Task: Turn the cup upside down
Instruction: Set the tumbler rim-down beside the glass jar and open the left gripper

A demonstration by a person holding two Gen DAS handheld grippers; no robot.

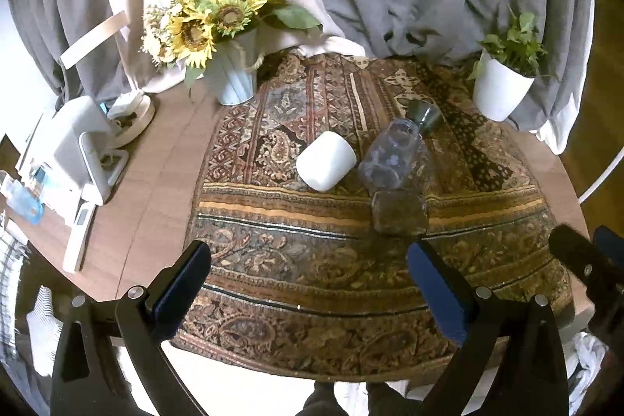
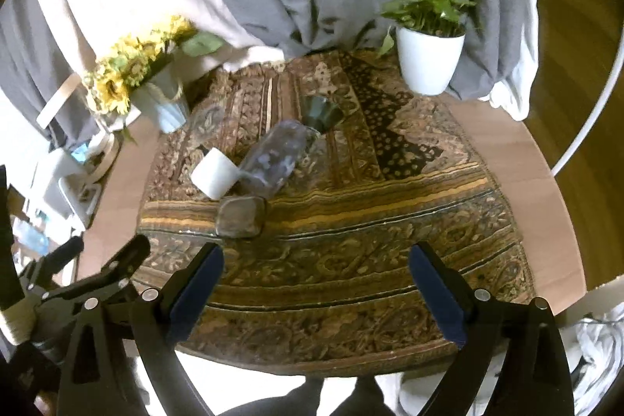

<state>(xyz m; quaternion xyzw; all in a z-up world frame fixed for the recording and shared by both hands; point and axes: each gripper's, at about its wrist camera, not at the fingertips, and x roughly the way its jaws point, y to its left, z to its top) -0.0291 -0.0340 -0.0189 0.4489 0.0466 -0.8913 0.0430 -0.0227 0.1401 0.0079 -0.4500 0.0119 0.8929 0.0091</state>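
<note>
Right now the white cup [image 1: 327,160] stands on the patterned cloth [image 1: 312,279] ahead of both grippers, well apart from either. I cannot tell for sure which end is up; in the left wrist view its near end looks rounded and closed, and its long axis leans slightly away from me. From my left gripper [image 1: 308,275] it lies almost straight ahead, a touch right of centre. From my right gripper [image 2: 316,283] the same cup [image 2: 214,172] lies ahead and off to the left. I judge the left the better placed of the two.

Both grippers are released, jaws spread wide with nothing between the pads.

What crowds the approach is on the cup's right: a clear glass bottle [image 1: 390,156] lying on its side, its long axis running away and to the right, just beside the cup, perhaps touching it. A dark funnel [image 1: 425,115] sits at the bottle's far end, and a squat clear glass [image 1: 397,213] stands just nearer than the bottle. I would therefore come in from the cup's left.

A sunflower pot [image 1: 236,73] and a potted plant [image 1: 501,88] stand at the back, well clear.
</note>
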